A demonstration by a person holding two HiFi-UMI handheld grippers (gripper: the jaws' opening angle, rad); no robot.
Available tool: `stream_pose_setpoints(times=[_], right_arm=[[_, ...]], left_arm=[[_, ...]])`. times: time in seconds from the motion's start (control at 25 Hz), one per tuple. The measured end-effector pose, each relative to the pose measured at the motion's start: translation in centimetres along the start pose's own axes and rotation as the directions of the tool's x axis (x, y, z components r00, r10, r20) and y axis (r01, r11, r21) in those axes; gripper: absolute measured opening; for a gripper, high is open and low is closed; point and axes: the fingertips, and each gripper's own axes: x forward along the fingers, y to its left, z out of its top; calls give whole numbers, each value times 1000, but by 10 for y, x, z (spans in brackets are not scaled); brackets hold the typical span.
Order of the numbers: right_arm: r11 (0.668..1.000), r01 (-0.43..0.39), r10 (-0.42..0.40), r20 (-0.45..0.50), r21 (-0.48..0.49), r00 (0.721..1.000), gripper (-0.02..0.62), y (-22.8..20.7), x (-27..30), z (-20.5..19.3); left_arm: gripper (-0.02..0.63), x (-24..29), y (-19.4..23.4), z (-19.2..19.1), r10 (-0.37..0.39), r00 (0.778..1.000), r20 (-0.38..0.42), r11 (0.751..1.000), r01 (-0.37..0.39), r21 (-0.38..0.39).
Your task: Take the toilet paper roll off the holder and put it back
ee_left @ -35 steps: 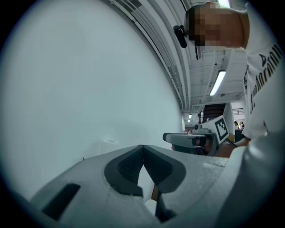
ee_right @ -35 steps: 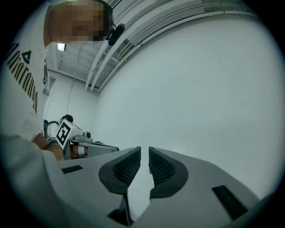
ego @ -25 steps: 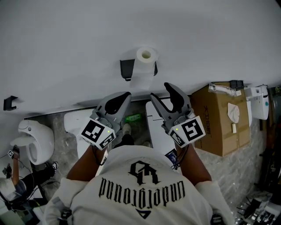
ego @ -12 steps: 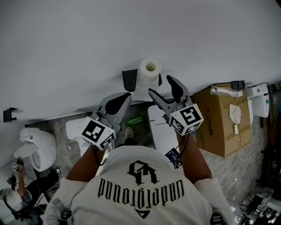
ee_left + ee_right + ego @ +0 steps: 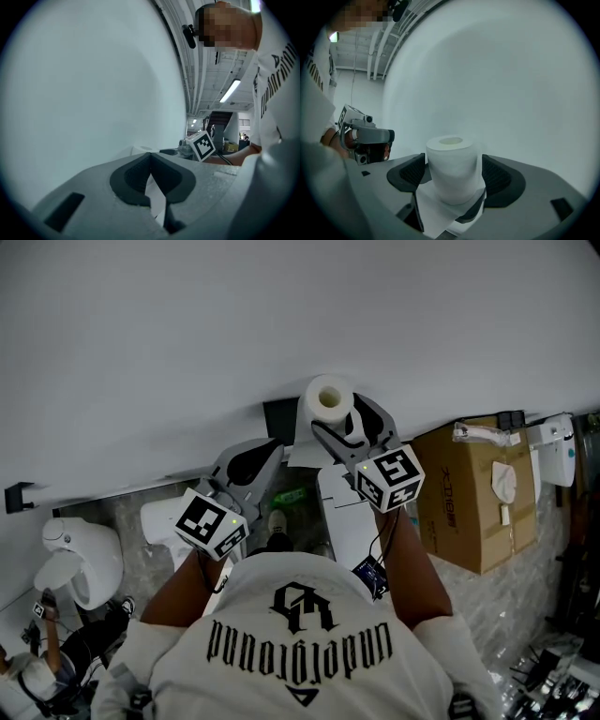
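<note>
Right hand-held gripper (image 5: pixel 339 420) has its 2 jaws opening around the toilet paper roll (image 5: pixel 452 164), 1 dark pad on each side of it. The pads sit just beside the paper, and I see no dent in it. From the right gripper view the roll stands upright between the jaws with its hollow core facing up. A loose sheet (image 5: pixel 436 211) hangs down from it, below the pads.

In the head view the roll is up against the white wall (image 5: pixel 281 315), at the right edge of the dark holder (image 5: pixel 279 413). I cannot tell from here how the roll sits on that holder.

My left hand-held gripper (image 5: pixel 151 157) is lower and to the left, well apart from the roll. Its jaws are together at the tips and nothing is gripped between them. Its own view looks along the wall toward the other gripper's marker cube.

Further out, a brown cardboard box (image 5: pixel 473 493) stands on the mottled grey floor (image 5: pixel 131 531) to the right, against the base of the wall. A white rounded fixture (image 5: pixel 80 545) stands on the left, and a small green item (image 5: pixel 286 491) lies on the floor between the 2 grippers. At the bottom of the head view I see the person's white shirt (image 5: pixel 300 652) with black print, both forearms reaching forward.
</note>
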Motion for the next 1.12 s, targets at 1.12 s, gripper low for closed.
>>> stream_pose_setpoints(times=[1.12], right_arm=[[999, -21, 21, 9, -40, 1000, 341, 10, 10, 7]], left_arm=[[12, -5, -2, -14, 12, 1000, -18, 1000, -12, -15]])
